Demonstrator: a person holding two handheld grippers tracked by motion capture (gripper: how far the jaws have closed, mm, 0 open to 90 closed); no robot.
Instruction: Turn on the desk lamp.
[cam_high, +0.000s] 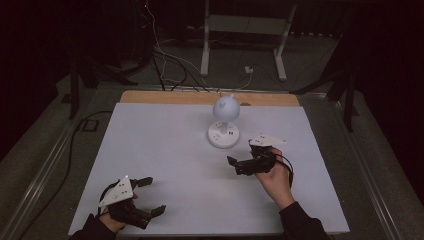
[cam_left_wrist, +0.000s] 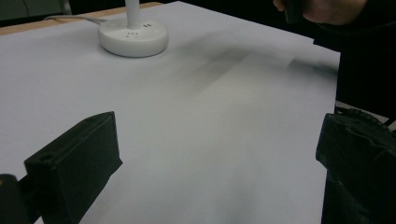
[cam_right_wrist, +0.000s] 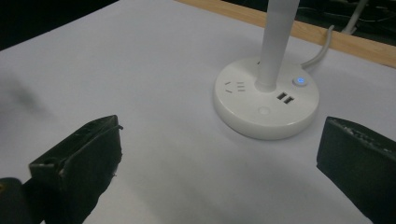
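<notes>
A white desk lamp stands on the white table top (cam_high: 165, 150), right of centre toward the back. Its round base (cam_high: 223, 135) carries sockets and its globe head (cam_high: 226, 106) sits on a short stem. In the right gripper view the base (cam_right_wrist: 266, 100) lies just ahead, with a lit blue button (cam_right_wrist: 299, 81) and two USB ports (cam_right_wrist: 286, 98). My right gripper (cam_high: 243, 153) hovers just in front and to the right of the base, open and empty (cam_right_wrist: 219, 158). My left gripper (cam_high: 151, 196) is open and empty near the front left edge (cam_left_wrist: 217, 158), with the base (cam_left_wrist: 133, 37) far ahead.
A wooden strip (cam_high: 165, 97) runs along the table's back edge, and the lamp's cable (cam_right_wrist: 320, 46) crosses it. Beyond the table are loose cables (cam_high: 170, 65) on the floor and a white frame stand (cam_high: 245, 30). The other hand (cam_left_wrist: 322, 9) shows at the left gripper view's top right.
</notes>
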